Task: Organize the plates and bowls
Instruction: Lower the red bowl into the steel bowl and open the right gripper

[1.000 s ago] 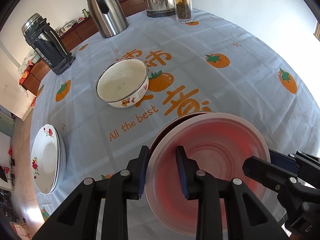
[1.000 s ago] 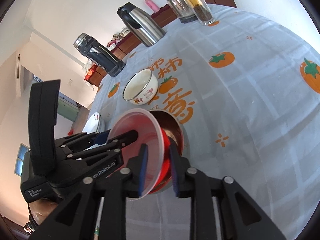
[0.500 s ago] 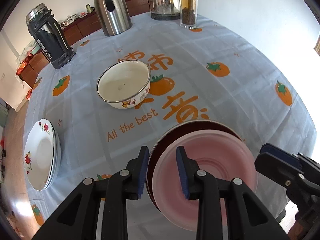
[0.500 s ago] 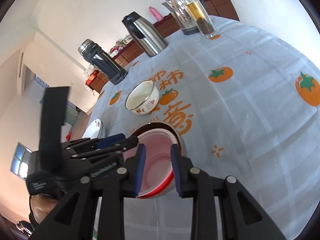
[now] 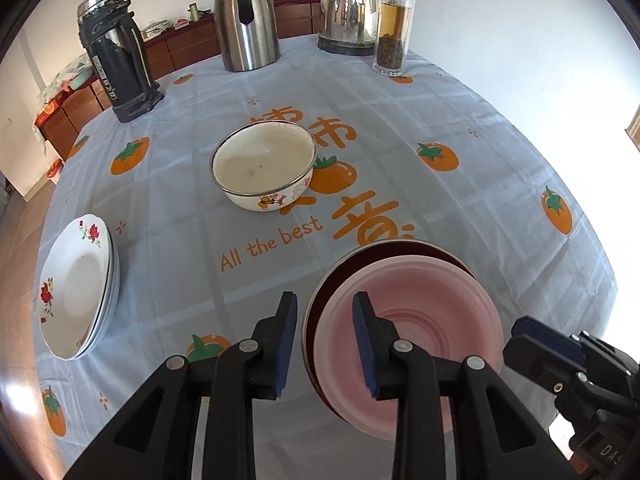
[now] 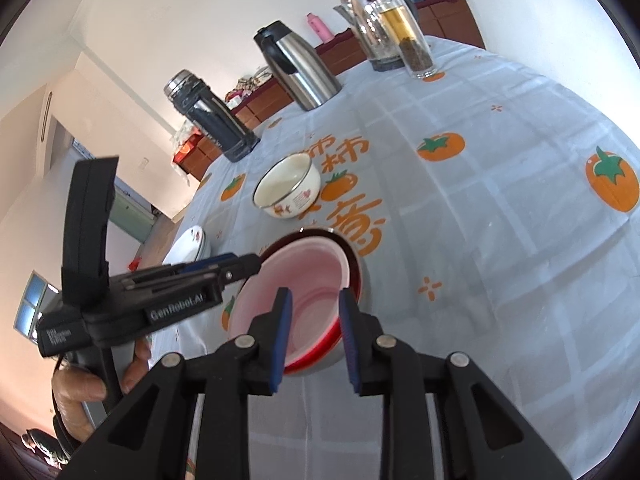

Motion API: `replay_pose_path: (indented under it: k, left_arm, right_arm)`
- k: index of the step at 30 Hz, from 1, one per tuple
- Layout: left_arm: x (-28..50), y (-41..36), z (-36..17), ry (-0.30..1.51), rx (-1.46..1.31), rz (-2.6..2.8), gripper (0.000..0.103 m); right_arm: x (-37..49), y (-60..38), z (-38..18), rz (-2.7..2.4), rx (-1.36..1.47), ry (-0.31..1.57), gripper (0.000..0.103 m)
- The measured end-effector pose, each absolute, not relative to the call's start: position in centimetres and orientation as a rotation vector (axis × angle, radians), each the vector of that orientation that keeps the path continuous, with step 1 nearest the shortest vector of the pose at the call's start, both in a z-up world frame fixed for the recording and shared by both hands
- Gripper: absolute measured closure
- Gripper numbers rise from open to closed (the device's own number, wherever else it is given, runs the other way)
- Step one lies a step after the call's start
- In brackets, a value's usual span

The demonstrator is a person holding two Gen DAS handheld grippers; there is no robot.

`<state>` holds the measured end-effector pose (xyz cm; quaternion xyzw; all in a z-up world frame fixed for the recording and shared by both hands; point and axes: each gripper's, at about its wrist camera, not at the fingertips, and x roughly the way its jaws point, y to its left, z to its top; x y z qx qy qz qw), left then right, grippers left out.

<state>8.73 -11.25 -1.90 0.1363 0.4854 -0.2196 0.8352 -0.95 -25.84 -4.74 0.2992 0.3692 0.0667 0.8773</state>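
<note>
The pink plastic bowl (image 5: 432, 312) is sitting nested inside the dark red metal-rimmed bowl (image 5: 400, 250) at the near edge of the bench (image 5: 480, 120), and both hands are closing in on it from opposite sides.

The left gripper (image 5: 324, 304) is straddling the near-left rim of the pair, with one jaw outside the dark bowl and the other over the pink bowl's inner wall. Its jaws are standing narrow, but I cannot tell whether the pads are actually pressing on the rim.

The right gripper (image 6: 314, 296) is pointing at the opposite rim. Its jaws have just been closing and are also narrow. The pink bowl's red near wall is showing in the gap between them, with space on either side, so they are probably not gripping.

The pink bowl is looking settled, so letting go is likely the step in hand. The white enamel bowl (image 5: 262, 168) is lying straight ahead of the left jaws and a little to their left, well apart from the nested pair. It is round, so no approach angle is favoured. The left hand appears the nearer one, both to it and to the stack of flowered plates (image 5: 76, 288) at the far left edge.
</note>
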Motion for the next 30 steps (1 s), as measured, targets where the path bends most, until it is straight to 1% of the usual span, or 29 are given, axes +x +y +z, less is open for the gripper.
replay_pose_path:
  k: [10,13,14,19,27,28,29,30]
  left_arm:
    - [8.6,-10.2,-2.3,1.026,0.255,-0.454,0.071]
    - [8.9,-9.8,-2.0,1.02,0.238,-0.451,0.071]
    - [8.9,-9.7,-1.9,1.016,0.236,-0.447,0.071]
    - [9.6,-9.4,-1.7,1.005,0.221,-0.417,0.071]
    - [10.4,-9.4,-1.8,0.972,0.259,-0.359,0.07]
    - [10.6,-9.4,-1.8,0.966,0.262,-0.352,0.067]
    - [10.8,-9.3,-1.8,0.961,0.261,-0.348,0.059]
    - [10.9,-9.3,-1.8,0.956,0.259,-0.344,0.055]
  right_arm:
    - [-0.3,-25.4,-6.1,0.153,0.648,0.787,0.079]
    - [-0.4,-25.8,-5.4,0.16,0.655,0.774,0.079]
    - [-0.5,-25.9,-5.1,0.158,0.656,0.764,0.077]
    - [-0.4,-27.1,-3.9,0.136,0.659,0.723,0.077]
    - [1.0,-27.9,-3.9,0.122,0.664,0.729,0.077]
    - [1.1,-28.0,-4.0,0.124,0.664,0.73,0.077]
    - [1.2,-28.1,-4.0,0.125,0.664,0.732,0.077]
    - [1.4,-28.2,-4.0,0.125,0.662,0.733,0.077]
